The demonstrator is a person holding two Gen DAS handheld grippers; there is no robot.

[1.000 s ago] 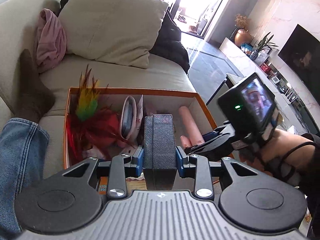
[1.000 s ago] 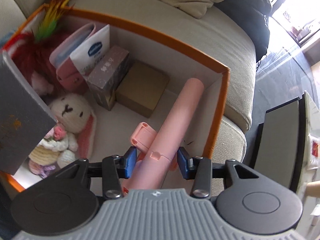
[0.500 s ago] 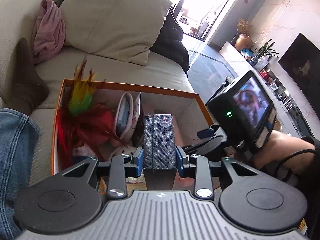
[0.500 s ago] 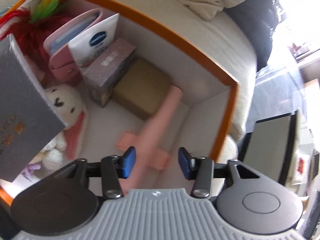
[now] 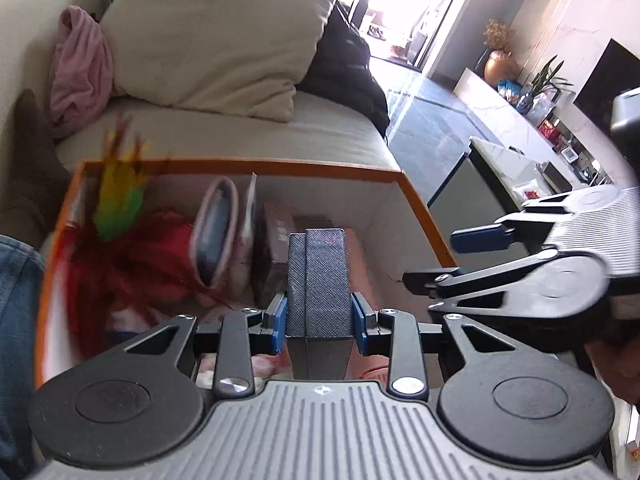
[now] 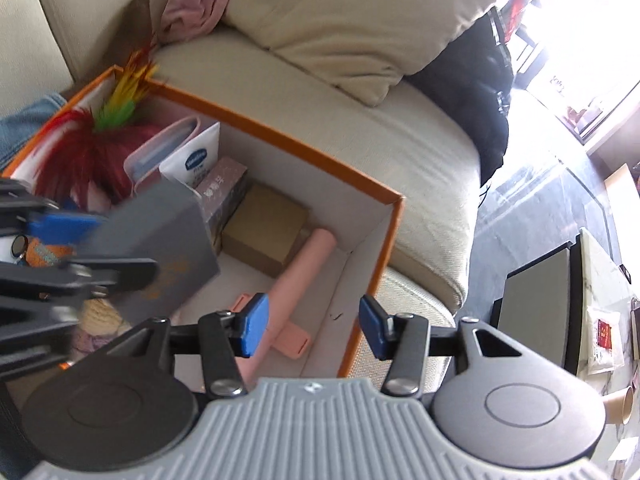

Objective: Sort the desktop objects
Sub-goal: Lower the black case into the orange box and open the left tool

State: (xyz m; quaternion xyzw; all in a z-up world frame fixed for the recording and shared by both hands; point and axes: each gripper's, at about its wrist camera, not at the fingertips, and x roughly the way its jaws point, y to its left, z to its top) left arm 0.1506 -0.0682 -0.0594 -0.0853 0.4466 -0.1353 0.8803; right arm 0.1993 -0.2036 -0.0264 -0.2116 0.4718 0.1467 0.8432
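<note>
My left gripper (image 5: 319, 318) is shut on a dark grey textured box (image 5: 318, 280) and holds it upright over the orange storage box (image 5: 416, 208) on the sofa. The grey box also shows in the right wrist view (image 6: 160, 248). My right gripper (image 6: 312, 328) is open and empty above the orange box's (image 6: 312, 152) near right corner. A pink tube with a flat base (image 6: 296, 276) lies on the box floor below it. The right gripper also shows at the right of the left wrist view (image 5: 460, 256).
The box holds a red and rainbow feather toy (image 6: 100, 148), a pink pouch (image 6: 160, 152), a white packet (image 6: 196, 160), a mauve carton (image 6: 224, 188), a brown box (image 6: 264, 228) and a plush toy (image 6: 100, 316). Cushion (image 6: 360, 28) and black bag (image 6: 472, 92) lie behind.
My right gripper opened, let the pink tube drop onto the box floor, and pulled up and back. The left gripper kept hold of the grey box and shifted slightly over the box.
</note>
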